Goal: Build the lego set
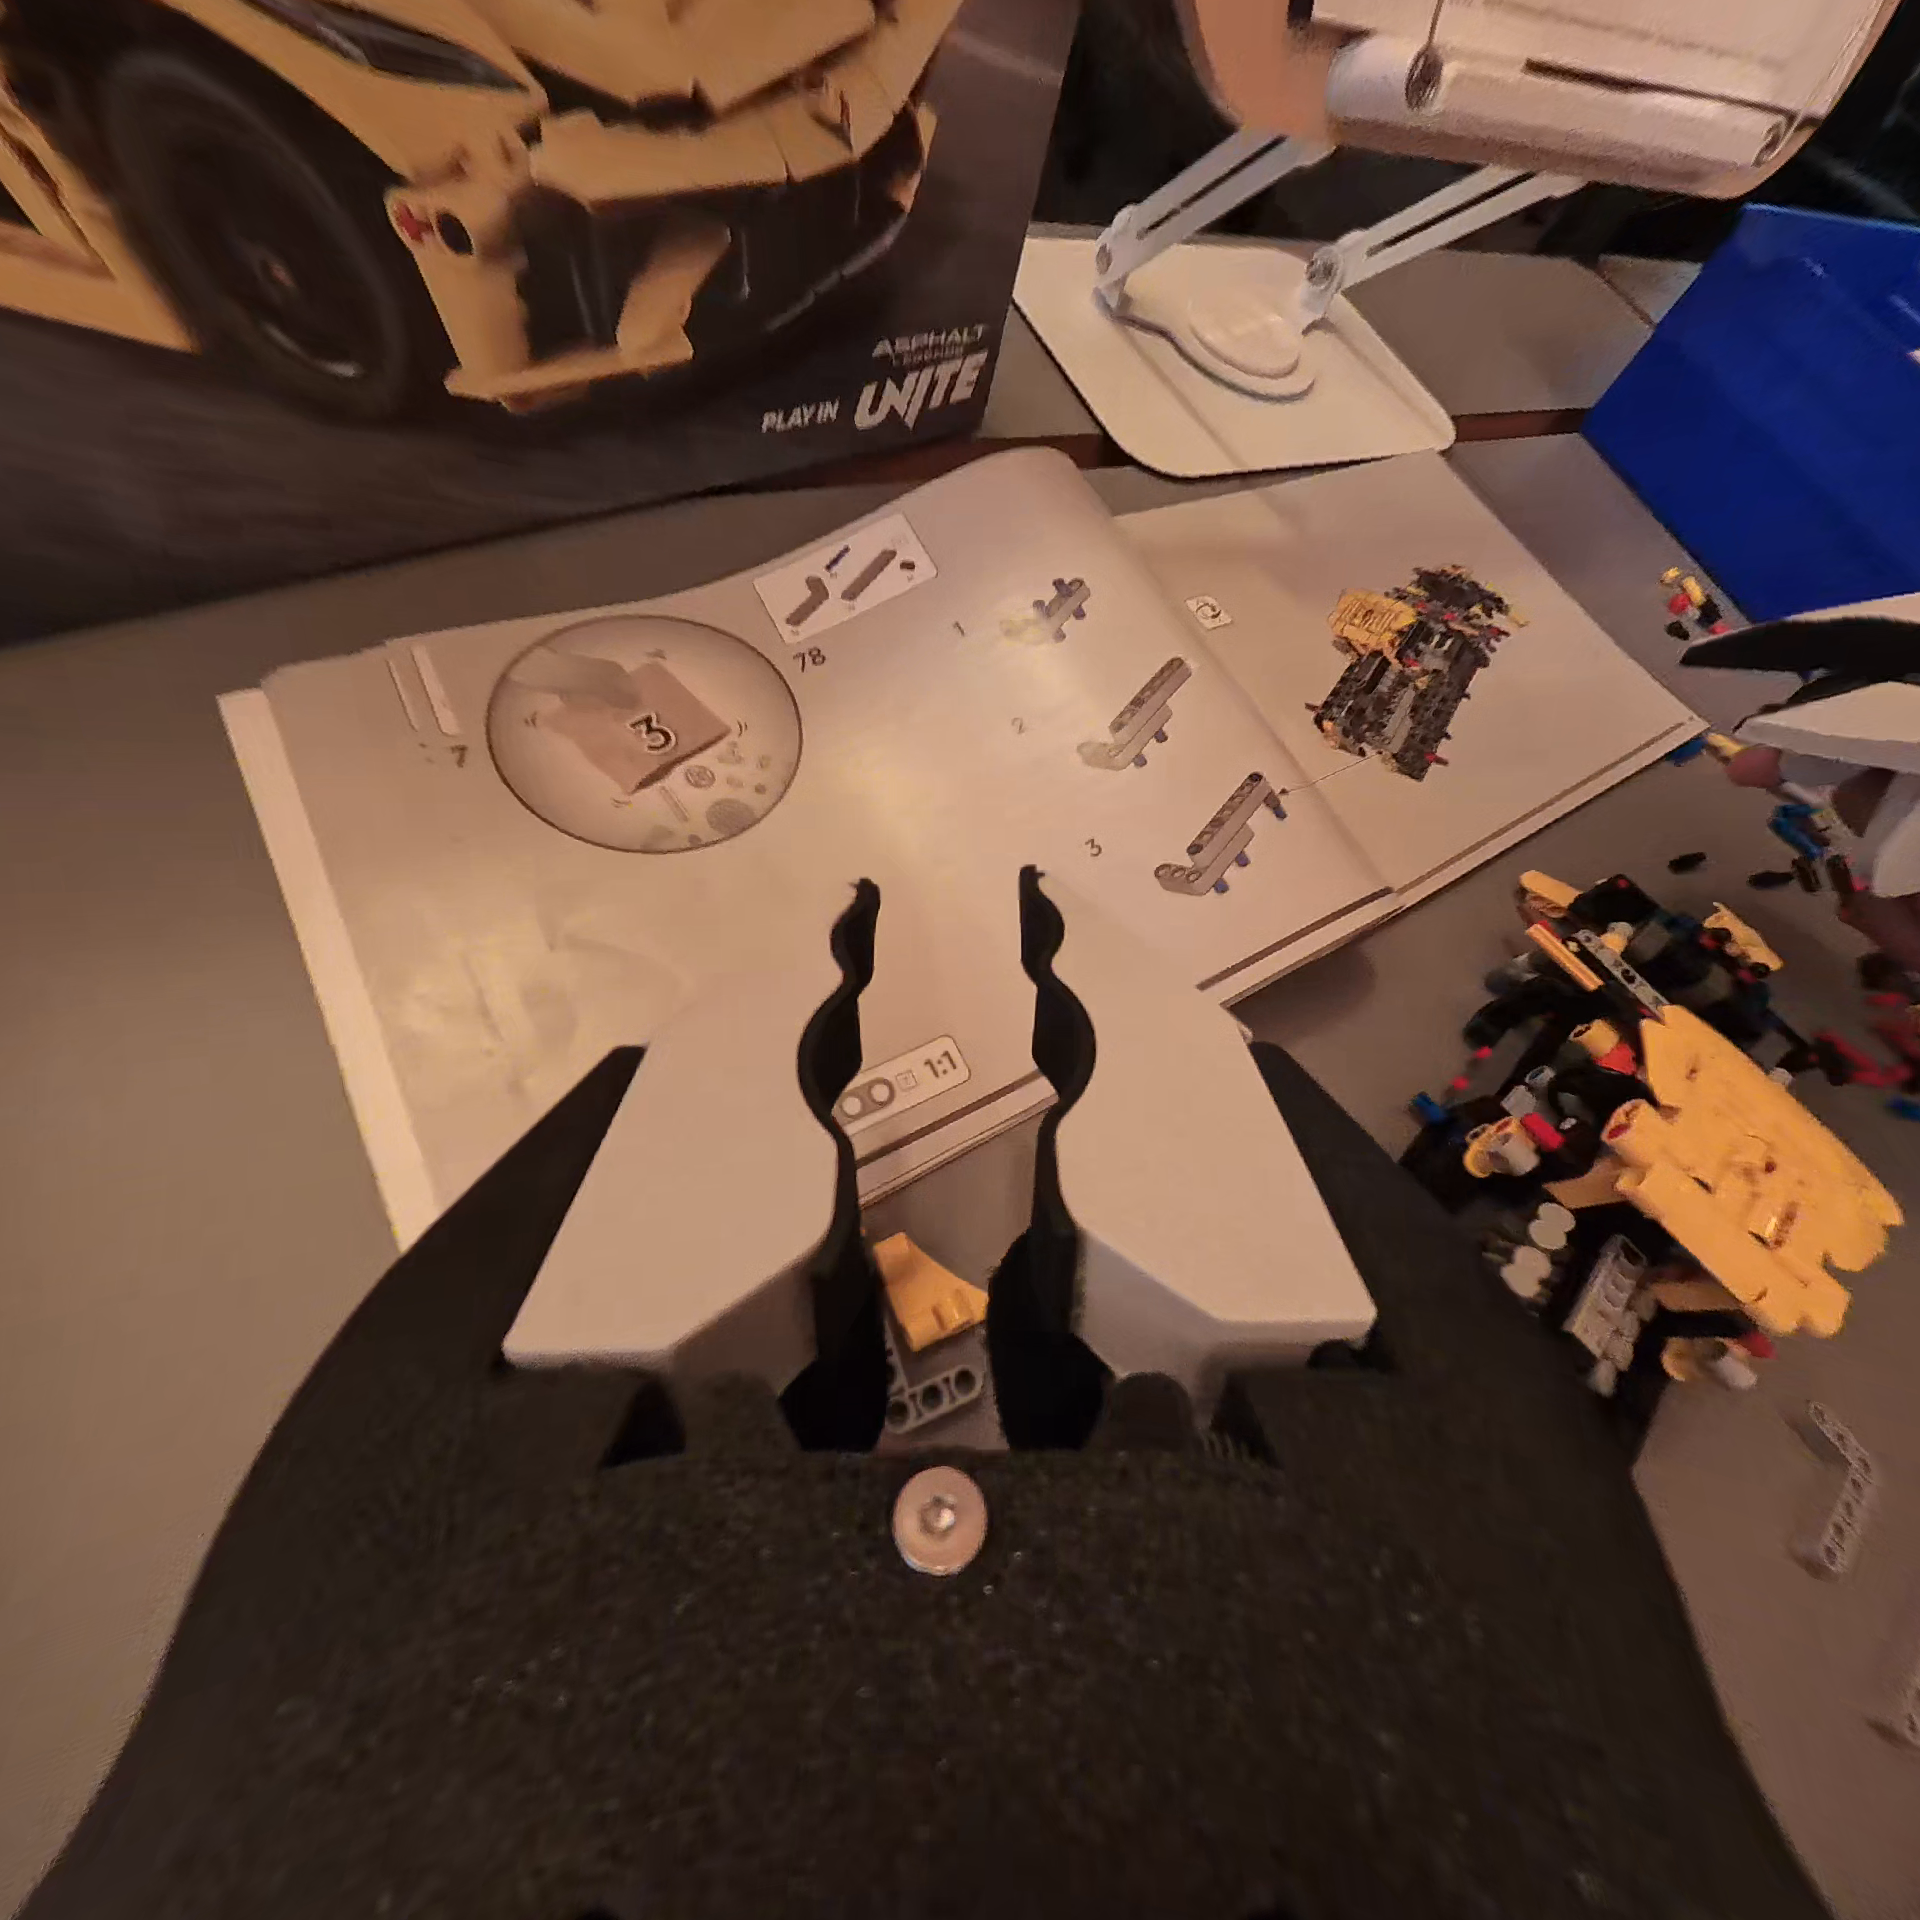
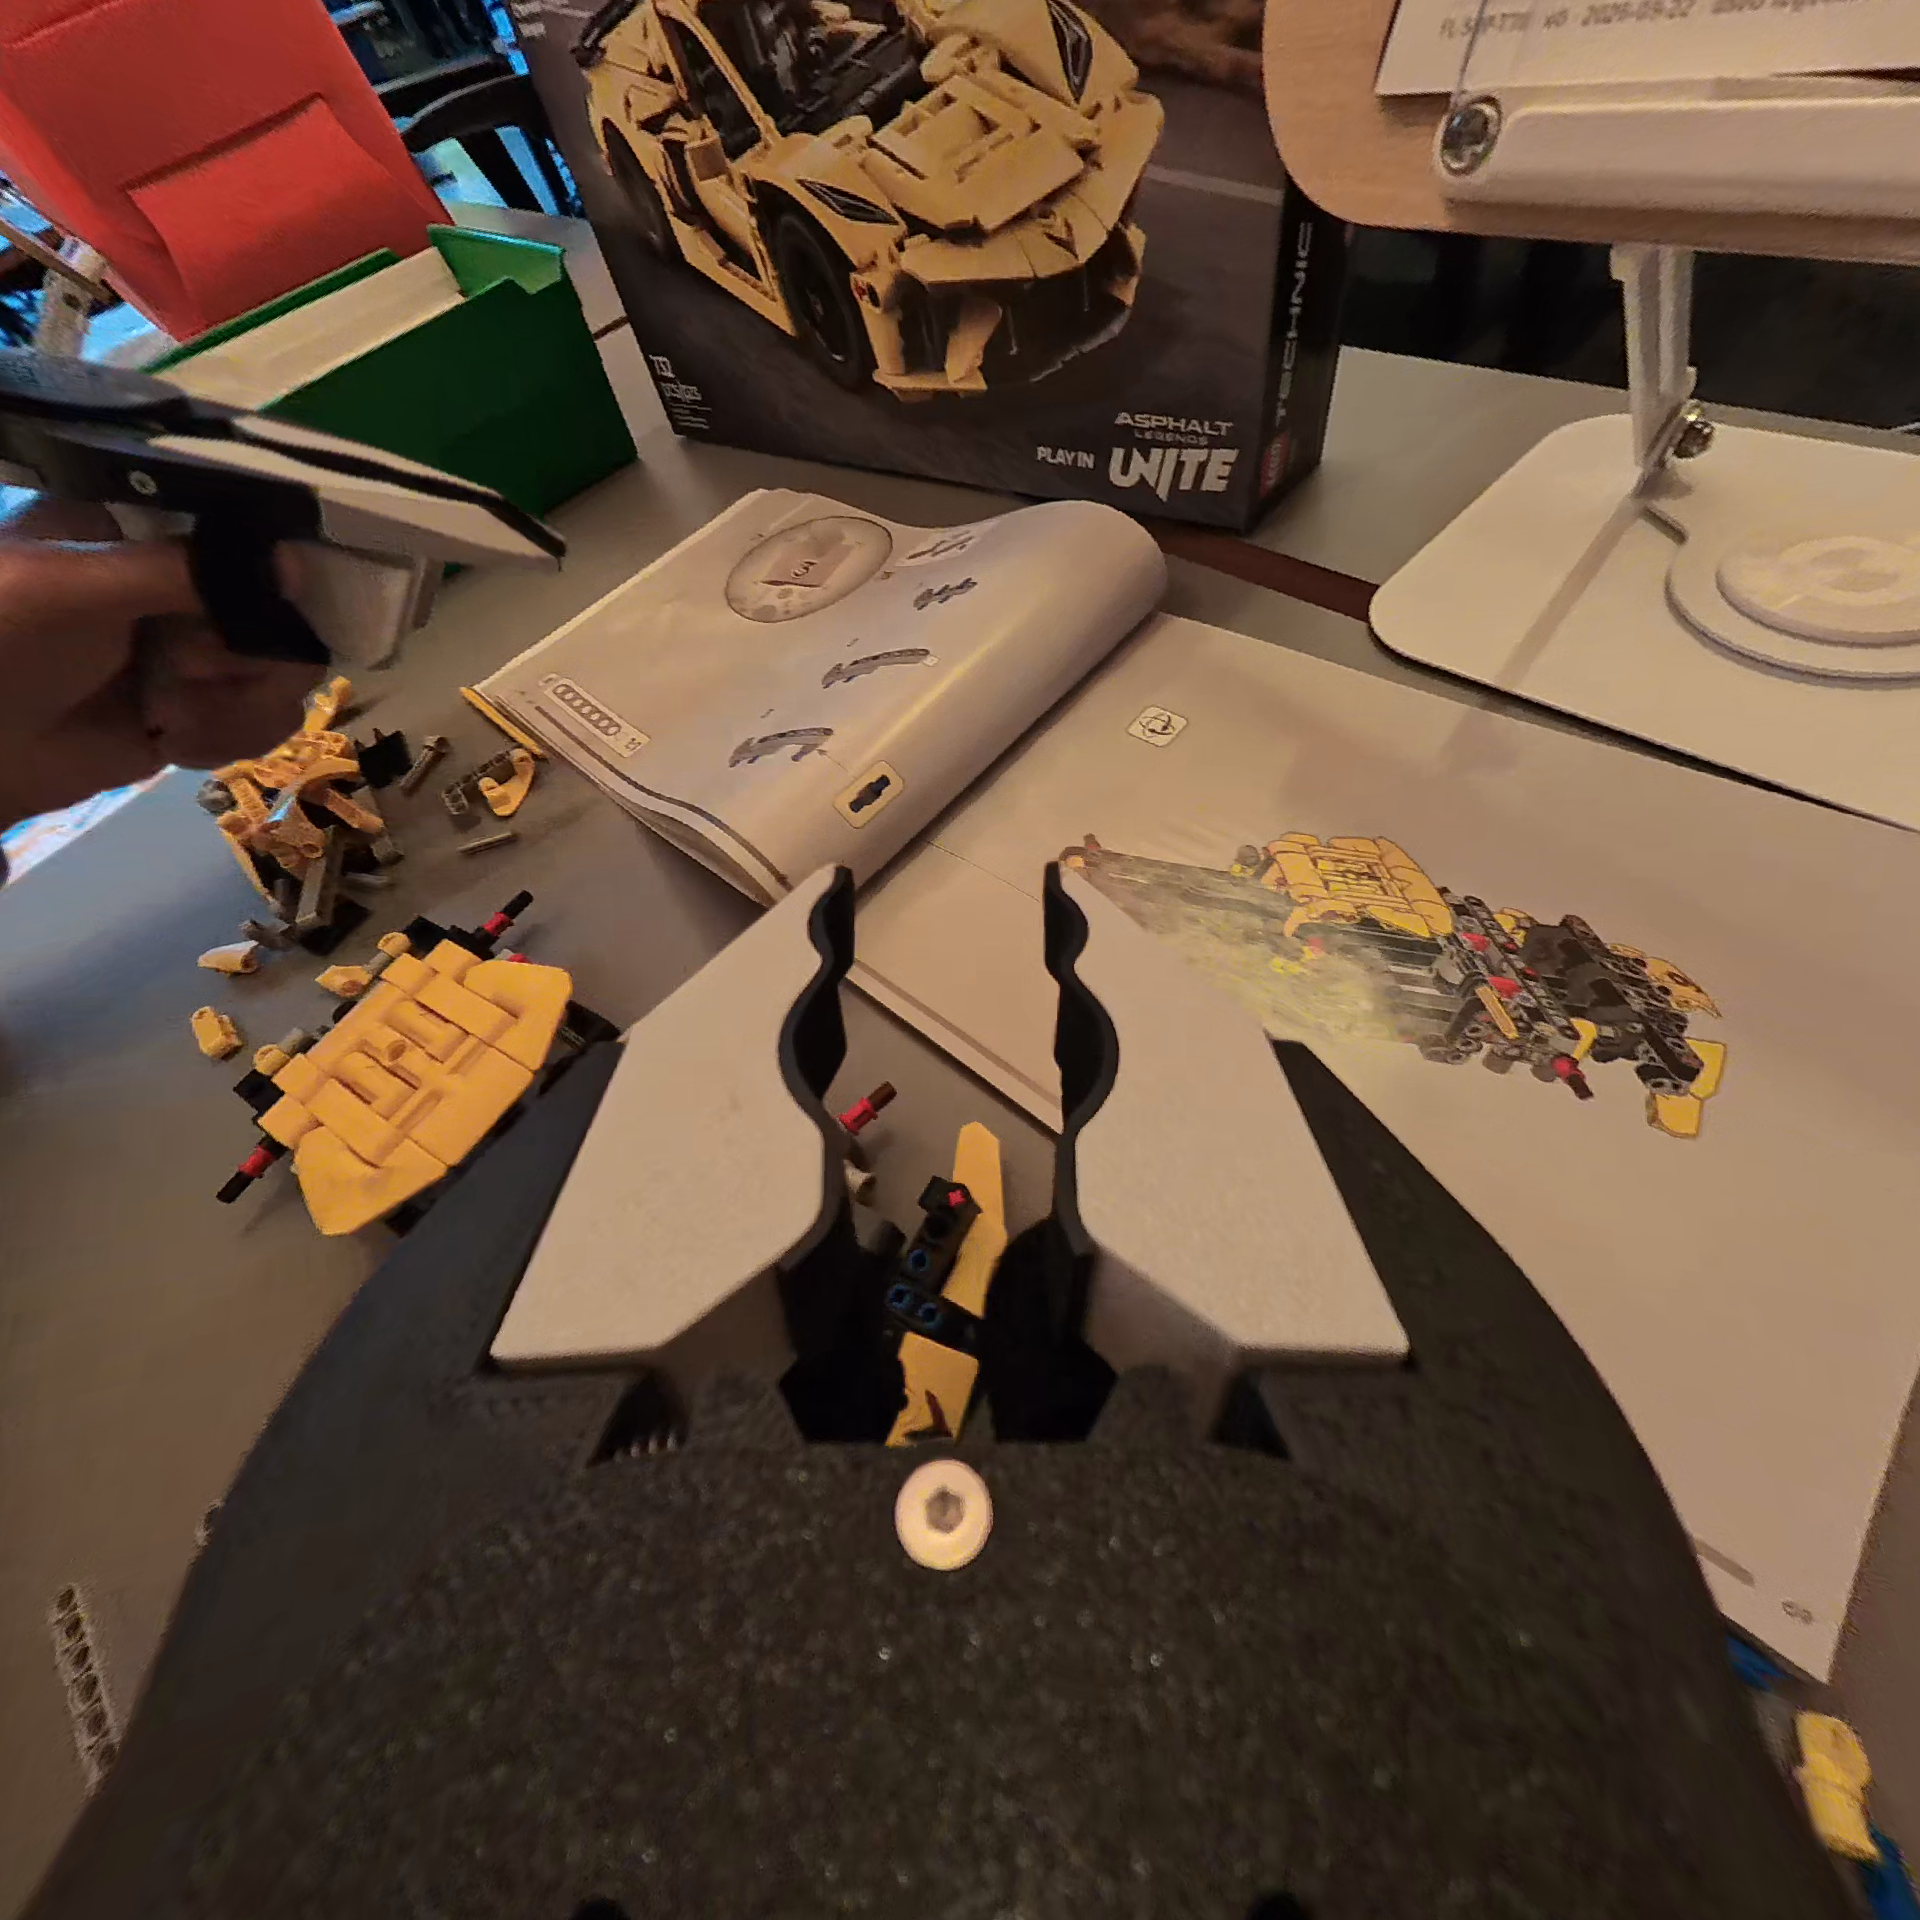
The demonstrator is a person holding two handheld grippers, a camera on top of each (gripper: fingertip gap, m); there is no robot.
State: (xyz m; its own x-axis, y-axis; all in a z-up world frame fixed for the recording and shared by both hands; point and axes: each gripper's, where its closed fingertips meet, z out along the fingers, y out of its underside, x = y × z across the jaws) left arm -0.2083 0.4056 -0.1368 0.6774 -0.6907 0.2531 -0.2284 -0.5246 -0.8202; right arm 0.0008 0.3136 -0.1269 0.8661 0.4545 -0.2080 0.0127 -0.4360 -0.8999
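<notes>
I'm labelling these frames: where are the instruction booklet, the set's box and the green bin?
instruction booklet [image 1: 582,914], left wrist view, on its left page.
set's box [image 2: 1039,343], right wrist view, on its front face.
green bin [image 2: 488,395], right wrist view, on its side wall.

Yellow-and-black lego model [image 2: 410,1081], green bin [image 2: 468,364], blue bin [image 1: 1787,416].
</notes>
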